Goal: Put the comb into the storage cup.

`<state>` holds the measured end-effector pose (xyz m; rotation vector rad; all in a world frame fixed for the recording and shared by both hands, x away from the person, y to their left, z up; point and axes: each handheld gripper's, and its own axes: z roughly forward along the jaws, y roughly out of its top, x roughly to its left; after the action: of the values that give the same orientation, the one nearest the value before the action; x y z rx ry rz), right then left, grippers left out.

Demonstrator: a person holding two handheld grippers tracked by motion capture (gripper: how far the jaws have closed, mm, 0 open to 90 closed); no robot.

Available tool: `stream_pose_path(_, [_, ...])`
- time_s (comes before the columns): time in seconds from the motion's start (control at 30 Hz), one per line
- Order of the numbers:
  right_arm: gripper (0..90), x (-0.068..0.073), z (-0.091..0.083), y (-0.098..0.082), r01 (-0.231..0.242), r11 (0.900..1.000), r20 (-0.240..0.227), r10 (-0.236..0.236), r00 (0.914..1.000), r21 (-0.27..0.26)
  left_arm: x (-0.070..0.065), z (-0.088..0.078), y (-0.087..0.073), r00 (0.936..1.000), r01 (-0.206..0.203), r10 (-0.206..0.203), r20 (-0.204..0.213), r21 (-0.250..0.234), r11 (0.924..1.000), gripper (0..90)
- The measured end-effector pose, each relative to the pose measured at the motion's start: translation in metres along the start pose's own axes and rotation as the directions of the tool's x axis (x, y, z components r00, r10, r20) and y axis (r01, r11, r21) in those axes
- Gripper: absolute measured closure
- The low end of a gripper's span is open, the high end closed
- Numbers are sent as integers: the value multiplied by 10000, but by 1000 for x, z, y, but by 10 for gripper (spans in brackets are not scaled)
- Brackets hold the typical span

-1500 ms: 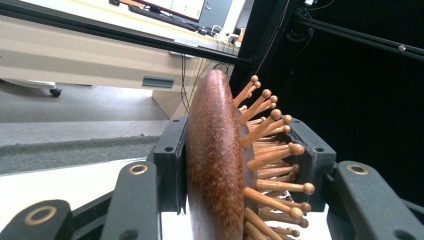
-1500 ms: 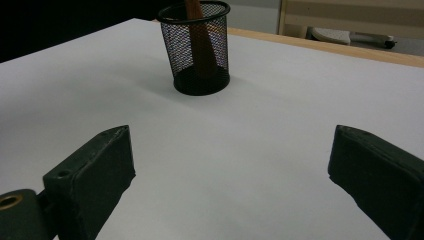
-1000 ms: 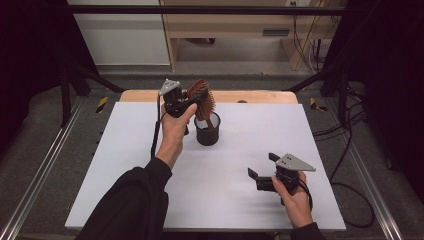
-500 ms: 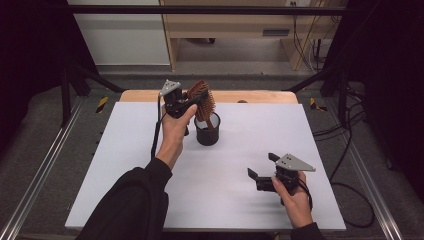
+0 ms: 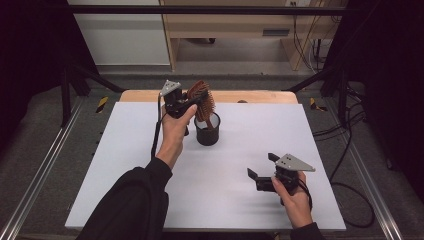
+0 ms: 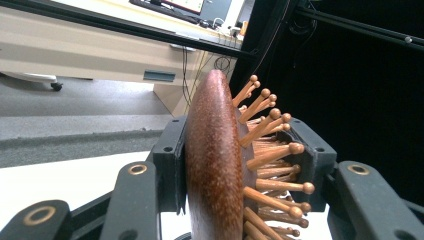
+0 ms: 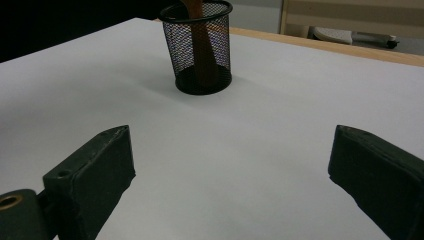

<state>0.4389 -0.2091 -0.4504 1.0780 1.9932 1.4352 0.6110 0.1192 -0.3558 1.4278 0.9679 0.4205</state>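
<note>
white table point(image 5: 125, 165), reddish-brown wooden hairbrush point(image 6: 215, 165) clamped in left gripper point(image 5: 187, 102), handle in mesh cup point(image 5: 207, 135), right gripper point(image 5: 262, 170) wide

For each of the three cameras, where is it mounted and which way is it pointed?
High view: above the person's side, looking forward and down on the table; both forearms, left gripper, right gripper.
Left gripper view: rides the left gripper, looking along jaws clamped on the hairbrush.
Right gripper view: rides the right gripper, low over the table, facing the mesh cup between open jaws.
Shared: the brush and cup appear in the high and right gripper views.
</note>
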Motion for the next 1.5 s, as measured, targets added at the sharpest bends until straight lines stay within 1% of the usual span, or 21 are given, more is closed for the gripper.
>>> stream_pose_path(0.07, [49, 0, 0, 0, -12, 10000, -1, 12, 10000, 13, 1, 0, 0, 10000, -44, 44, -11, 35, 10000, 499])
stream_pose_path(0.23, [48, 0, 0, 0, -10, 10000, 11, 10, 10000, 22, 5, -1, 0, 9999, 36, -35, -94, 25, 10000, 493])
stream_pose_path(0.53, [48, 0, 0, 0, -14, 10000, -5, 14, 10000, 41, 11, -2, 0, 9995, -108, 113, -284, 164, 9998, 472])
stream_pose_path(0.9, [48, 1, 1, 0, -6, 10000, 5, 6, 10000, 35, 21, -5, -2, 9986, 69, -59, -522, 186, 9998, 456])
stream_pose_path(1.03, [47, 1, 0, 0, -33, 10000, 7, 33, 10000, 8, 24, -6, -4, 9979, 194, -189, -615, 86, 9998, 450])
stream_pose_path(1.2, [47, 1, 0, 0, -18, 10000, 8, 18, 10000, 32, 26, -7, -3, 9979, 187, -176, -619, 165, 9997, 445])
stream_pose_path(1.27, [47, 1, 0, 0, -11, 10000, -3, 11, 10000, 29, 27, -7, -3, 9975, 170, -157, -696, 194, 9997, 443])
stream_pose_path(1.33, [47, 1, 0, 0, -20, 10000, 12, 20, 10000, 33, 28, -8, -4, 9968, 255, -241, -756, 181, 9995, 441])
stream_pose_path(1.5, [47, 2, 0, 0, -5, 10000, 10, 4, 10000, 30, 29, -9, -4, 9971, 189, -170, -747, 251, 9995, 437])
